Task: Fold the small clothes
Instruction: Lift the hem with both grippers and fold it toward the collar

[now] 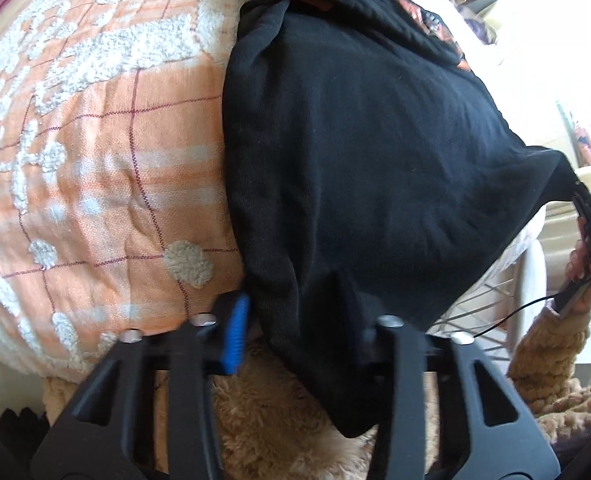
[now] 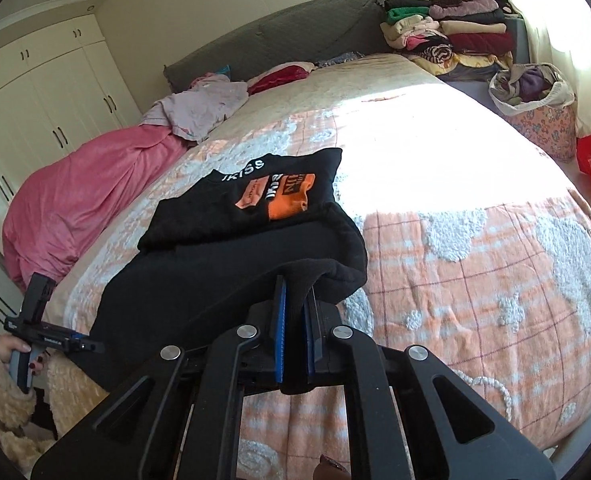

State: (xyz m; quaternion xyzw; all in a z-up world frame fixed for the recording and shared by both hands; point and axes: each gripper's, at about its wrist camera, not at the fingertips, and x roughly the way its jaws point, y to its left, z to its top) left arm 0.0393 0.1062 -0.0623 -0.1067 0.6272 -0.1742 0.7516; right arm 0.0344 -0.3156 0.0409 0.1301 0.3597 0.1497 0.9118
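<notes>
Black knit cloth is pinched between the blue pads of the right gripper (image 2: 295, 320), whose fingers are clenched on a bunched corner of the black garment (image 2: 231, 256). The left gripper (image 1: 295, 332) has its fingers around the opposite hem corner; one pad is hidden under the fabric, so whether it truly presses there cannot be told, though the cloth hangs taut from it. Outward from both grips, the garment drapes across the near edge of the bed, its orange-and-white print (image 2: 283, 194) lying flat on the orange checked bedspread (image 2: 475, 280). It looks light, soft and limp, likely to sag and crease between the holds, not slippery. Corners and hems seem the best places to hold, keeping the edge stretched for a clean fold.
</notes>
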